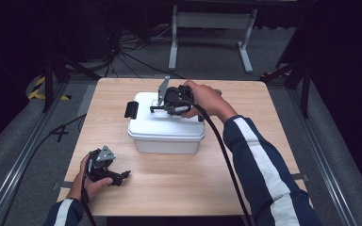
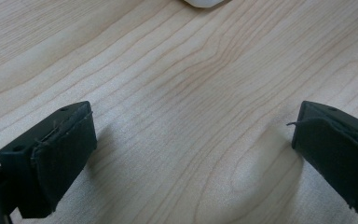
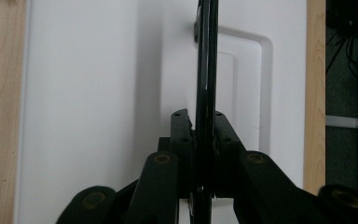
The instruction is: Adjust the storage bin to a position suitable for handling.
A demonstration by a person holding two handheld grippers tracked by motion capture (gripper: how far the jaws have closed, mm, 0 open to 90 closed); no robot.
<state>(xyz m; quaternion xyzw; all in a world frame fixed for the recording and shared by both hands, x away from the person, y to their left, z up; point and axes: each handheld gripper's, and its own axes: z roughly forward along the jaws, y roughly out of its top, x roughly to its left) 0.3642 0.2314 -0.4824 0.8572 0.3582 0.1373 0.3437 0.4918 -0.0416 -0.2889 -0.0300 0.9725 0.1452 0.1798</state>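
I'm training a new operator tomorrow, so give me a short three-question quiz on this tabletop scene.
1. True or false: the right gripper is shut on the thin black handle of the white plastic lidded box.
2. Which surface lies under the left gripper? A) the light wooden table B) the box lid C) the grey floor
3. Fill in: the black latch sits on the box's ___ end in the high view.

Key: 1 true; 2 A; 3 left.
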